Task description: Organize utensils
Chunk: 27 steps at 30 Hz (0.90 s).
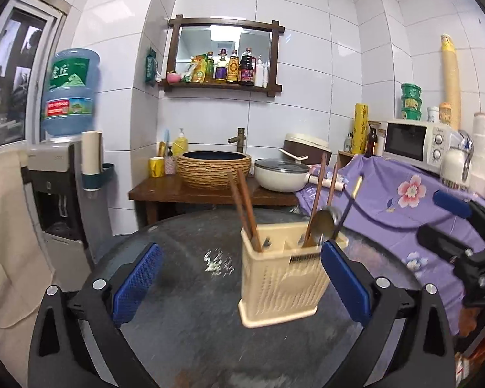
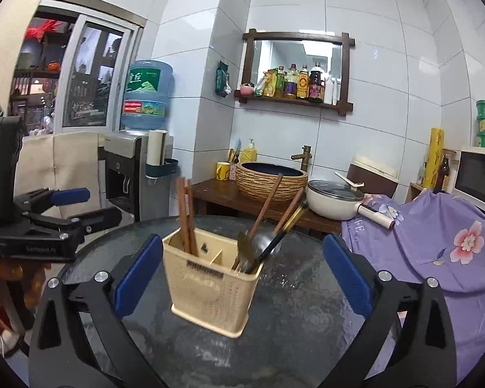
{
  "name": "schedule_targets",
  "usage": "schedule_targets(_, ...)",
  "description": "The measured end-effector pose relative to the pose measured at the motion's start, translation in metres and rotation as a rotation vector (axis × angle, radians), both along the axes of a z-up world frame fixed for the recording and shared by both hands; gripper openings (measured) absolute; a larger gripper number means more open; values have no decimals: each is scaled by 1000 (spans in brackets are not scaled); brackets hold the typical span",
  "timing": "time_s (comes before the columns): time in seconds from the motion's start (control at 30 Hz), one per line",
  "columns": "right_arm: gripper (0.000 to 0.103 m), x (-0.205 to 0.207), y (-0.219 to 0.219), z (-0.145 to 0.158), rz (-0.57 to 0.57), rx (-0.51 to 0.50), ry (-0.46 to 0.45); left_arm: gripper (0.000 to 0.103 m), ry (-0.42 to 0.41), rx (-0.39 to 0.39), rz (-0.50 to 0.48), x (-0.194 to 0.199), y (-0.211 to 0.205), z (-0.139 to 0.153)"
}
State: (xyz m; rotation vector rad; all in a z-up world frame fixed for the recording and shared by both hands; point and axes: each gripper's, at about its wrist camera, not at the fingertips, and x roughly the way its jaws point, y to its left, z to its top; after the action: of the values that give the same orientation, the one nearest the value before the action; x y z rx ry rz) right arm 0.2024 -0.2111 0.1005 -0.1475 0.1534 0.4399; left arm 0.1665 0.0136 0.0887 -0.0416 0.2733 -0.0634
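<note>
Both grippers open, empty, facing caddy (image 2: 211,286) on round table (image 2: 307,317).
Left gripper (image 1: 241,279) and right gripper (image 2: 242,279) spread wide, gripping nothing. Caddy upright mid-table: 2 chopsticks (image 2: 186,216) in its left compartment; spoons (image 2: 262,239), dark-handled utensils in right. Basin (image 2: 271,177) behind.

Cream slotted holder (image 2: 210,286) upright on table; chopsticks (image 2: 187,218), spoon (image 2: 262,242) inside
</note>
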Motion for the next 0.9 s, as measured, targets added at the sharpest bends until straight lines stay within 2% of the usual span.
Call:
schedule_targets(0.07, 97, -21, -3, -17, 22, 12, 0, 97, 6, 13, 10, -24, 3, -17)
schedule_targets(0.23, 97, -71, -4, -63, 53, 49, 77, 97, -18, 2, 62, -82, 4, -51)
schedule_targets(0.37, 97, -107, -5, -83, 42, 72, 102, 97, -15, 24, 41, -114, -7, -67)
schedule_targets(0.53, 97, -136, -13, -94, 2, 69, 113, 97, 31, 1, 25, -141, -11, -80)
schedule_targets(0.63, 97, -143, -22, -95, 7, 109, 146, 97, 42, -26, 39, -148, -9, -88)
schedule_targets(0.8, 97, -147, -32, -97, -34, 119, 136, 97, 45, 36, 58, -150, -17, -92)
schedule_targets(0.9, 97, -144, -37, -96, -26, 150, 157, 97, 42, 17, 48, -150, -17, -90)
